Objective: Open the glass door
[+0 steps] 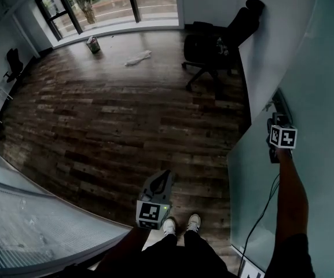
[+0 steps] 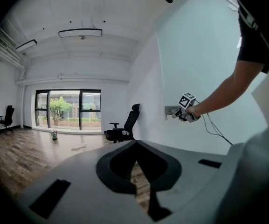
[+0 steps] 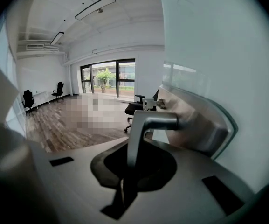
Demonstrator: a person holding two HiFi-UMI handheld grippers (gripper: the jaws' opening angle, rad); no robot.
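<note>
1. Glass door (image 1: 250,184): the frosted pane stands at the right of the head view, rising from the wooden floor (image 1: 114,126). I cannot tell whether it has left its frame yet.
2. Its lever handle (image 3: 143,125) juts from a metal backplate (image 3: 204,125) fixed to the face of the pane.
3. The right claw (image 3: 127,176) is pinched on the handle's grip bar, which runs down between the two jaws. In the head view this claw (image 1: 275,126) reaches up against the door at arm's length.
4. The left claw (image 2: 136,169) is pressed together with nothing in it. It hangs low over the floor (image 1: 158,187), just ahead of the person's shoes and well apart from the door.
5. Judged step: the handle is grasped, so the task seems to be at unlatching or the start of the swing.
6. The next move likely calls for:
   - a firm pinch, so the smooth metal bar does not slip;
   - turning the lever about its pivot;
   - moving the hand along the door's arc rather than in a straight line;
   - keeping the trailing cable (image 1: 265,213) clear of the pane.
</note>
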